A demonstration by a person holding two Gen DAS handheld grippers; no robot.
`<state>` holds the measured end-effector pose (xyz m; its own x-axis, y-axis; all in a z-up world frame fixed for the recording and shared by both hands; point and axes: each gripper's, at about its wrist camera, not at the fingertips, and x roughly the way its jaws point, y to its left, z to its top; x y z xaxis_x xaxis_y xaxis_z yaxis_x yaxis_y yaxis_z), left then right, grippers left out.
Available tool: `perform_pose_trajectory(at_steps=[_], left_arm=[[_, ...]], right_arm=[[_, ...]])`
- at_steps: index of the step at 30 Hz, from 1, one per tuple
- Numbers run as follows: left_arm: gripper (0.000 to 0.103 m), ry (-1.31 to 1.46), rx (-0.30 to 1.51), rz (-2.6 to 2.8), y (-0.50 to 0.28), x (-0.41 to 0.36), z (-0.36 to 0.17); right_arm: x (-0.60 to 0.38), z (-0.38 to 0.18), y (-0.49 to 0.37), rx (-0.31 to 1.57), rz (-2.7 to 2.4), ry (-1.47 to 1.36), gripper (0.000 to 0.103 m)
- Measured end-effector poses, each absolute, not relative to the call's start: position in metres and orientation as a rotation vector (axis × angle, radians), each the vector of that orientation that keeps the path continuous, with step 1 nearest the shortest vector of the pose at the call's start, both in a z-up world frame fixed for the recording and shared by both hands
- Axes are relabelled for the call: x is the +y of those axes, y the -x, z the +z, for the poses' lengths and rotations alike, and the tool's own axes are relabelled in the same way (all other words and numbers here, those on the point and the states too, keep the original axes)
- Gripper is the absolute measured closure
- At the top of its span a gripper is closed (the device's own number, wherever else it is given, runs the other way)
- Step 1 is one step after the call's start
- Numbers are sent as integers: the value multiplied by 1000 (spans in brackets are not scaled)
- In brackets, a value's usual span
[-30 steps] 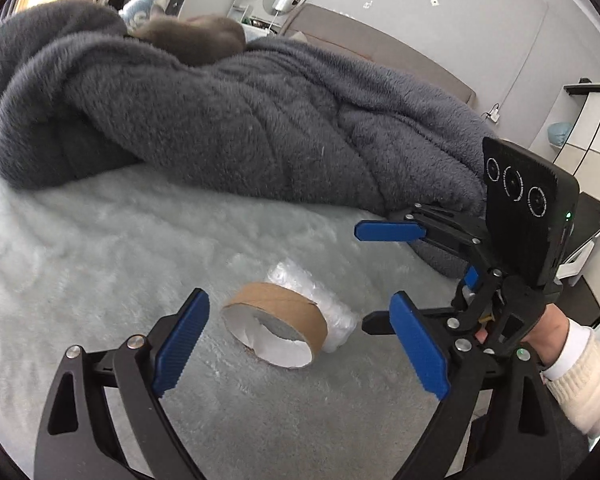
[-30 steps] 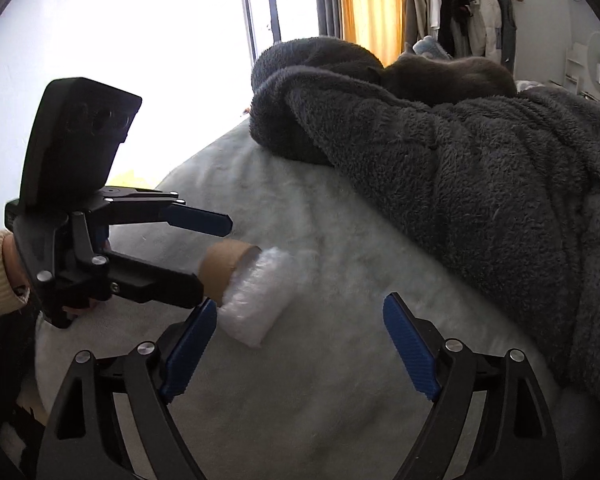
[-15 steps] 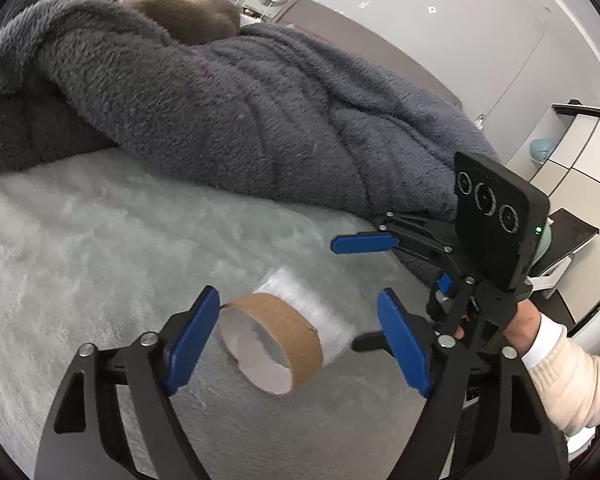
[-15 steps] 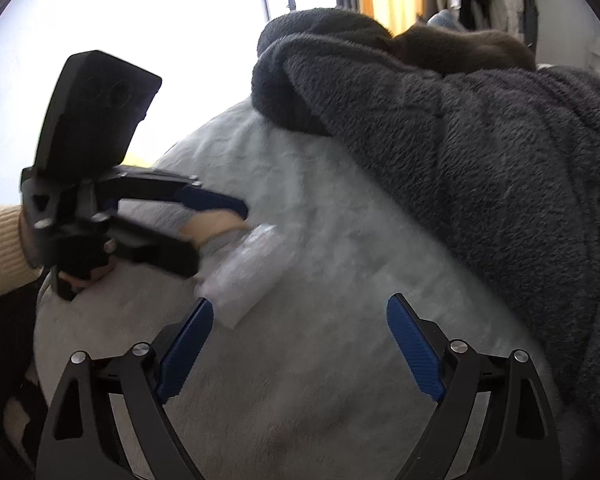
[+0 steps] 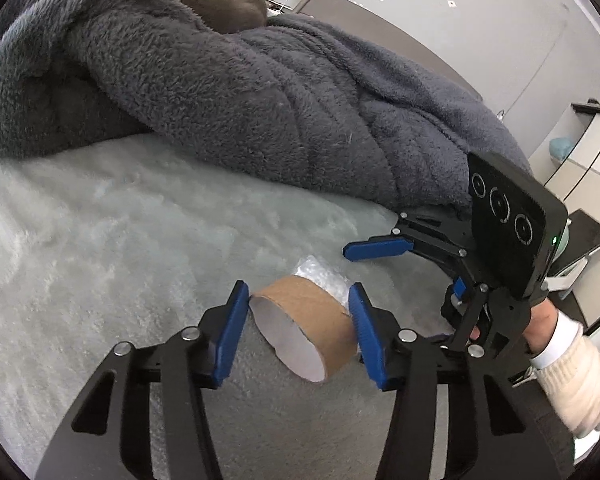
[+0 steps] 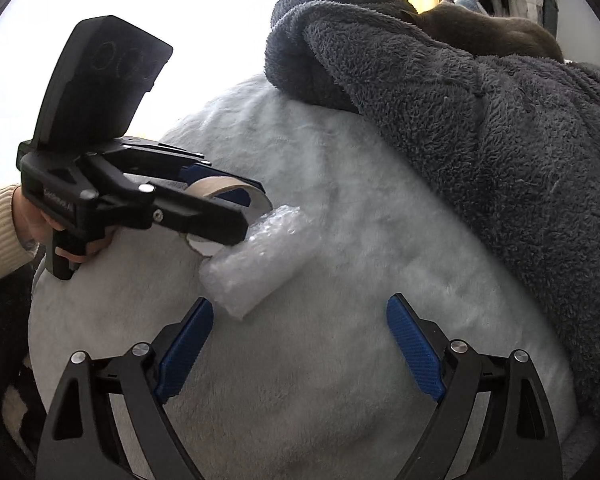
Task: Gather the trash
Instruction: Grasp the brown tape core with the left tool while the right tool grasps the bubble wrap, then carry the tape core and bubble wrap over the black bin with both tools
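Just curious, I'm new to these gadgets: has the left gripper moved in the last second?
Yes. The left gripper has moved in toward the grey blanket and closed its blue fingers around the cardboard tape ring, which earlier lay ahead of them.

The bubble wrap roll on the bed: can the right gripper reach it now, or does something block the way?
Probably yes. The right gripper is open and the bubble wrap roll lies just ahead of its fingers. The left gripper, shut on the cardboard ring, crowds only the roll's far end.

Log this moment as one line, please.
left gripper: shut on brown cardboard tape core | right gripper: open | clear bubble-wrap roll: on bed
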<state>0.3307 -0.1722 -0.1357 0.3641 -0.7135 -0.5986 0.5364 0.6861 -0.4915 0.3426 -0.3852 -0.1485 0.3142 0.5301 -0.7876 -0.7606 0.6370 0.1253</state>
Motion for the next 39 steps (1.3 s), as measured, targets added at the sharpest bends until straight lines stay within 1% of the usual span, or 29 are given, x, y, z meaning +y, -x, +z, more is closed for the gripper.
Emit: perform_pose_trajectory(at_steps=[7, 12, 14, 16, 17, 18, 19, 29, 39], left_arm=[[50, 237, 844, -787, -326, -152, -125], [50, 252, 824, -758, -324, -131, -119], [50, 251, 817, -736, -323, -123, -116], [50, 250, 809, -709, -321, -114, -113], [50, 251, 805, -690, -320, -109, -112], [50, 252, 801, -675, -319, -104, -110], [50, 251, 794, -653, -318, -98, -108], [50, 209, 777, -509, -299, -65, -92], [50, 159, 773, -395, -269, -39, -82]], right_arm=[[-371, -147, -347, 906, 844, 318, 13], [-359, -148, -356, 900, 844, 282, 14], [-354, -147, -359, 898, 846, 268, 21], [-349, -146, -362, 904, 847, 258, 32], [-346, -146, -363, 908, 842, 256, 35], [-343, -146, -365, 916, 836, 253, 40], [-339, -147, -367, 924, 826, 252, 40], [-313, -144, -364, 927, 740, 231, 41], [-282, -139, -341, 919, 687, 232, 41]])
